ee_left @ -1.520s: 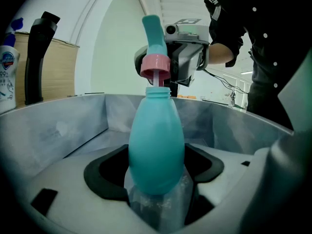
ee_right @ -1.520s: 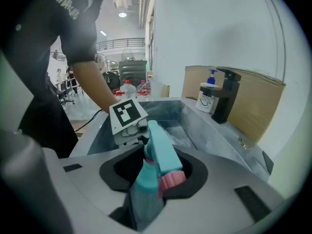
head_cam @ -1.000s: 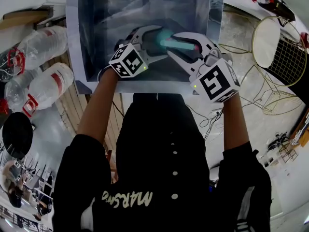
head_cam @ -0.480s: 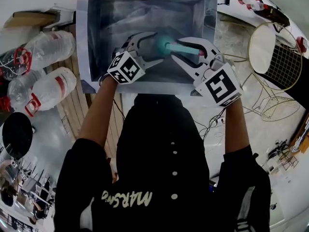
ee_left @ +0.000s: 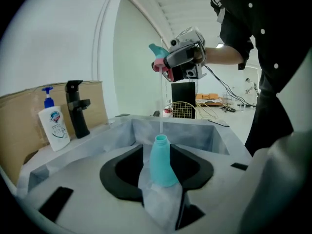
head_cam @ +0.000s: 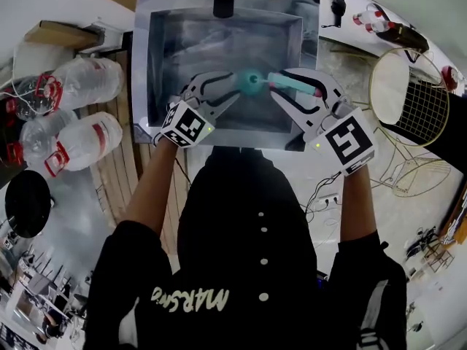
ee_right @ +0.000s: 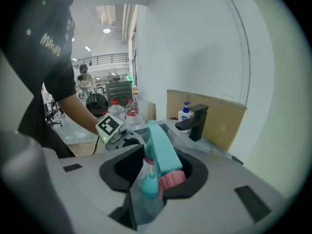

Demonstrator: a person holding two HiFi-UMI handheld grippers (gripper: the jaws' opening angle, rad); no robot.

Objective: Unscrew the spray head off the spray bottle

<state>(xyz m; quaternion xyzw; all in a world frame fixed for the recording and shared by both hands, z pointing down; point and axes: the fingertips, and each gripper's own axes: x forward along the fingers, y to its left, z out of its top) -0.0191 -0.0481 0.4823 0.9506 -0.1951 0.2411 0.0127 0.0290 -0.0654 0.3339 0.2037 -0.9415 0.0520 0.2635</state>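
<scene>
The teal spray bottle (ee_left: pixel 161 162) stands upright between my left gripper's (ee_left: pixel 158 168) jaws, its neck open and bare. The jaws are closing and their black pads touch the bottle's sides. The teal spray head (ee_right: pixel 163 152) with its pink collar (ee_right: pixel 173 179) sits between my right gripper's (ee_right: pixel 158 172) shut jaws. In the left gripper view the spray head (ee_left: pixel 158 62) hangs high above the bottle, and its thin tube (ee_left: pixel 161 116) still runs down into the neck. In the head view both grippers meet over the sink: left gripper (head_cam: pixel 238 87), bottle (head_cam: pixel 253 79), spray head (head_cam: pixel 293 83), right gripper (head_cam: pixel 282 86).
The grey sink basin (head_cam: pixel 219 35) lies under both grippers, with a black faucet (ee_left: pixel 78 108) and a white soap pump bottle (ee_left: pixel 53 123) at its back edge. Large water jugs (head_cam: pixel 73 79) lie at the left. A gold wire chair (head_cam: pixel 408 71) stands at the right.
The left gripper's jaws have narrowed onto the bottle. The spray head has drawn away to the right, and a gap now shows between it and the bottle.
</scene>
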